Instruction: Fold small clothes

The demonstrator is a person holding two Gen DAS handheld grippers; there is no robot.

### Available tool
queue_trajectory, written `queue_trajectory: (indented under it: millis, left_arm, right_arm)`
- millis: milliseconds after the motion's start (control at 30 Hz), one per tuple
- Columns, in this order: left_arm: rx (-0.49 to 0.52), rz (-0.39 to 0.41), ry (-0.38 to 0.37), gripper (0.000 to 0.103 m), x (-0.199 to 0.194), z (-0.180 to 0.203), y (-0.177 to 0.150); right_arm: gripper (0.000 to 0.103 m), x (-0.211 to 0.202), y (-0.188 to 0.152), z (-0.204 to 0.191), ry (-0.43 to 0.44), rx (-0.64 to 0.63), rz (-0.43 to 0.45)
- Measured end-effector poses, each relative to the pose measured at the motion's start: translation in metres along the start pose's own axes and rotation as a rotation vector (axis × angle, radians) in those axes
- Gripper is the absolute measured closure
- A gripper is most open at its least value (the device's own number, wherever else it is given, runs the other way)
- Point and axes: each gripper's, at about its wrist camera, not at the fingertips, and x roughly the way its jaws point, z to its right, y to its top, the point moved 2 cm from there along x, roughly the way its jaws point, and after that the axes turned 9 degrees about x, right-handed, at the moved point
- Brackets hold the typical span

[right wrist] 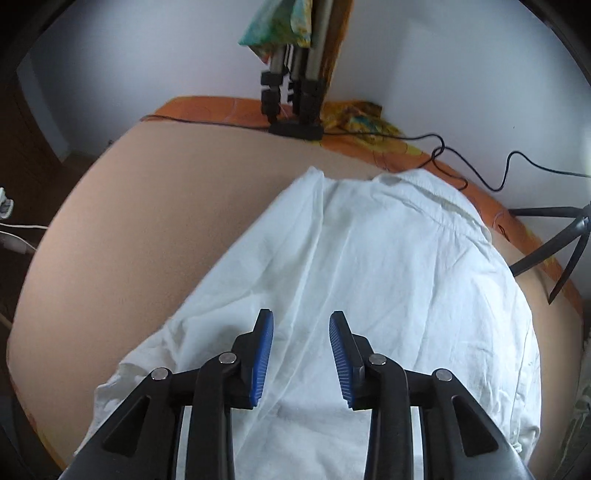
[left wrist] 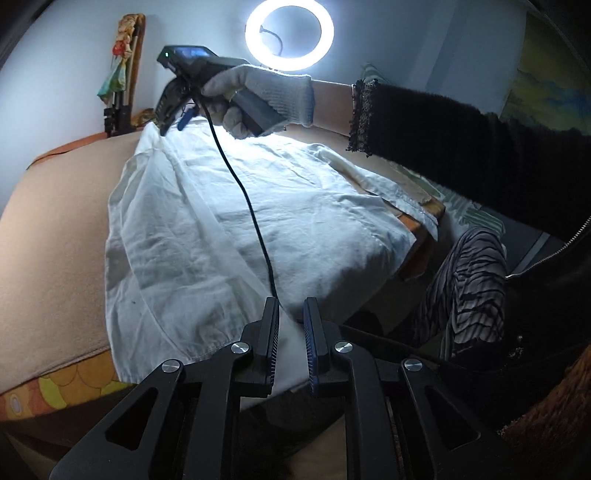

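Observation:
A white garment lies spread and creased on a beige table. My left gripper is at its near edge, jaws a narrow gap apart with white cloth showing between them. My right gripper, held in a grey-gloved hand, is at the garment's far corner in the left wrist view. In the right wrist view my right gripper is open just above the white garment, nothing between the pads.
A ring light shines at the far edge. A tripod base and black cables lie at the table's far side. A black cable runs across the garment. Orange patterned cloth hangs below the edge.

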Motion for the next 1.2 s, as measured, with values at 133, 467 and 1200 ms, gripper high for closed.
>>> queue_trajectory:
  millis: [133, 467, 1200]
  left_arm:
    - [-0.103, 0.06, 0.033, 0.083, -0.01, -0.019, -0.005]
    - [-0.334, -0.074, 0.139, 0.083, 0.024, -0.085, -0.037]
    - [-0.363, -0.112, 0.081, 0.082, 0.034, -0.093, -0.043]
  right_arm:
    - [0.069, -0.025, -0.012, -0.035, 0.117, -0.144, 0.011]
    - [0.069, 0.024, -0.033, -0.081, -0.009, -0.292, -0.128]
    - [0.088, 0.02, -0.039, -0.066, 0.146, -0.167, -0.259]
